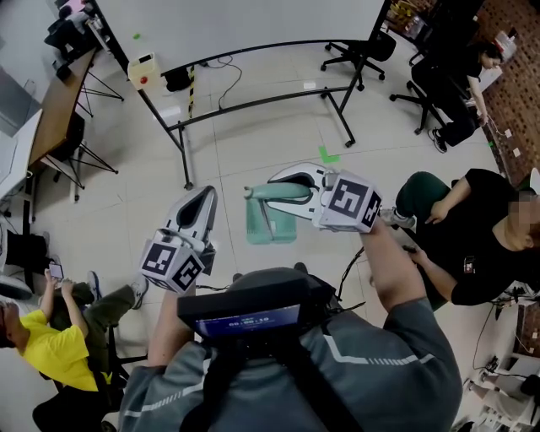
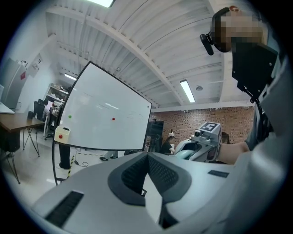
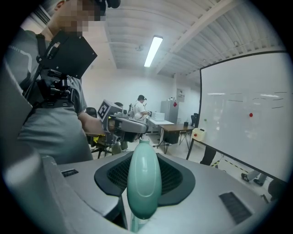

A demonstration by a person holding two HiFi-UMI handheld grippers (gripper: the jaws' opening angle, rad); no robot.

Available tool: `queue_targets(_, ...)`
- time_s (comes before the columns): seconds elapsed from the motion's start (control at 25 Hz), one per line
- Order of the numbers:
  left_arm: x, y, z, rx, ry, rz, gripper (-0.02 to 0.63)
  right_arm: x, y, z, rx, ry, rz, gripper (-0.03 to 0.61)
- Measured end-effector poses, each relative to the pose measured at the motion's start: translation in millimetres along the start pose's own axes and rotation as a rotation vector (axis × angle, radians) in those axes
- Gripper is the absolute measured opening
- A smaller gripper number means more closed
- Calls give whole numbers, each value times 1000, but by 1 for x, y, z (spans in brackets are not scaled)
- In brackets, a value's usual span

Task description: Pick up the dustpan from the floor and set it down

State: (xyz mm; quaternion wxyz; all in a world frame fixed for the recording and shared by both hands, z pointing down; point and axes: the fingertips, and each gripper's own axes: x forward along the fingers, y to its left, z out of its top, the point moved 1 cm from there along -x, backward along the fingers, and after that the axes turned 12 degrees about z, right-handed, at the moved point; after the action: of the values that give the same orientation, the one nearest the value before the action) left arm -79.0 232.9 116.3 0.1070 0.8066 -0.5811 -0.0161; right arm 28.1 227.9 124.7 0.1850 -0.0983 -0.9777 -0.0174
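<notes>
Head view: the right gripper (image 1: 283,187) pinches the handle of the green dustpan (image 1: 268,226). The handle lies crosswise, parallel to the whiteboard (image 1: 253,21), and sticks out past the fingertips toward the left gripper (image 1: 205,201). The pan hangs below the handle on the side away from the whiteboard. It looks lifted off the floor (image 1: 253,139); how high, can't tell. The left gripper sits just beside the dustpan and points toward the whiteboard, not touching it. Bare tiles lie between the whiteboard's legs (image 1: 181,143) and the dustpan. Seated people are well off to both sides.

Left gripper view: the left gripper (image 2: 147,157) has its pads (image 2: 132,176) pressed together at the tips with nothing between them. It faces the whiteboard (image 2: 105,114) dead ahead. The right gripper (image 2: 201,141) shows off to the side with a bit of green under it.

Right gripper view: the right gripper (image 3: 144,157) has its jaws part way apart, clamped on the handle (image 3: 143,183). The handle's long axis runs straight out along the jaws. The whiteboard (image 3: 247,109) is off to one side and the left gripper (image 3: 130,125) is beyond the handle tip.

Judgement: the pickup is done and the set-down is left, and the right hand is the only one that matters. Lower it straight down onto the open tiles short of the whiteboard legs, pan edge first. There is plenty of room; only watch the left gripper close by the handle tip.
</notes>
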Motion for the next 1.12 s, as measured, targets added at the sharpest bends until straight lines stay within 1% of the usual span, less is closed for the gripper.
queue_targets(0.16, 0, 3, 7, -8, -4, 8, 32, -1, -3, 9, -3, 2, 1, 169)
queue_targets(0.36, -6, 8, 5, -39, -33, 13, 35, 5, -4, 4, -4, 1, -5, 169)
queue_targets(0.52, -10, 28, 13, -22, -36, 17, 35, 20, -16, 16, 4, -3, -7, 169)
queue_targets(0.6, -10, 48, 22, -11, -34, 16, 35, 31, -30, 28, 8, -5, -10, 169)
queue_targets(0.72, -6, 85, 32, -27, -25, 13, 35, 48, -55, 44, 0, 0, -22, 169)
queue_targets(0.8, -4, 100, 25, -30, -24, -1, 35, 52, -68, 43, -4, -9, -44, 167)
queue_targets(0.88, -1, 109, 12, -16, -15, -27, 35, 55, -79, 38, -1, -28, -72, 167)
queue_targets(0.96, 6, 118, 8, -2, 0, -43, 35, 58, -94, 37, 4, -40, -95, 167)
queue_targets(1.12, 43, 146, 32, -5, 5, -40, 35, 60, -142, 54, -5, -59, -90, 167)
